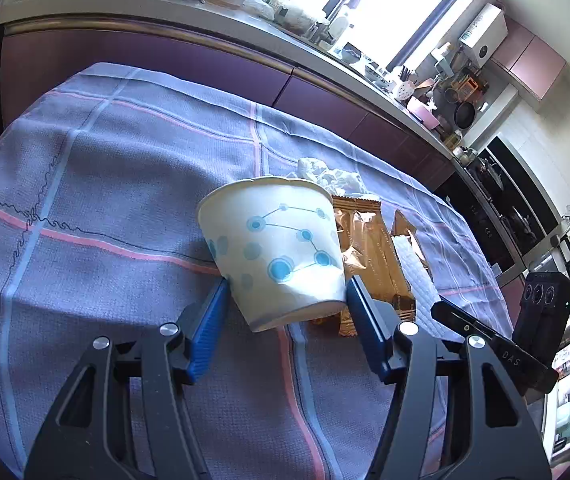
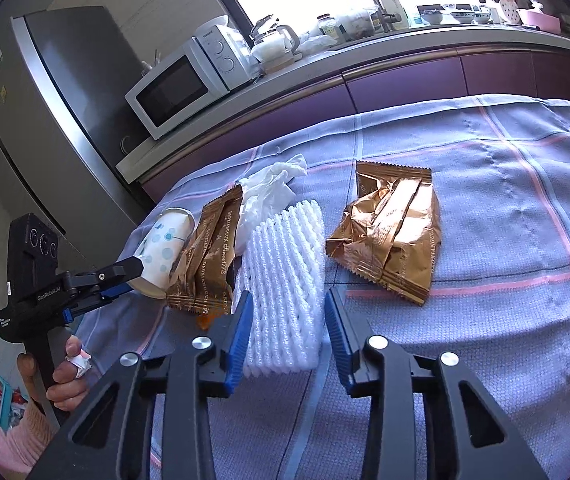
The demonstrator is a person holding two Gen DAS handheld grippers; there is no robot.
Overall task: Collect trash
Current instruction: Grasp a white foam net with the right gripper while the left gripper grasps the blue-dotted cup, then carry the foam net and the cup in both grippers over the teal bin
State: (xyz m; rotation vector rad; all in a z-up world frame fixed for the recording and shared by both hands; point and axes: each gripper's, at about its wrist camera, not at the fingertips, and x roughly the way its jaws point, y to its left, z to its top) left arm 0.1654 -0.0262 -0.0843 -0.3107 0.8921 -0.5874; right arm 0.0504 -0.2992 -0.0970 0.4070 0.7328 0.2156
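Trash lies scattered over a counter (image 2: pixel 505 208) covered in a blue-grey checked cloth. The left gripper (image 1: pixel 287 290) has its blue pads pressed on both sides of a white paper cup with blue dots (image 1: pixel 277 248), tilted on its side near the counter's left edge. Just beside the cup lies a crumpled gold foil wrapper (image 2: pixel 209 256), then a wad of white tissue (image 2: pixel 269 188). The right gripper (image 2: pixel 289 312) straddles a white foam fruit net (image 2: pixel 285 280), its left pad touching the net, its right pad just clear, so it is not clamped. A second gold foil wrapper (image 2: pixel 389 232) rests apart, toward the middle
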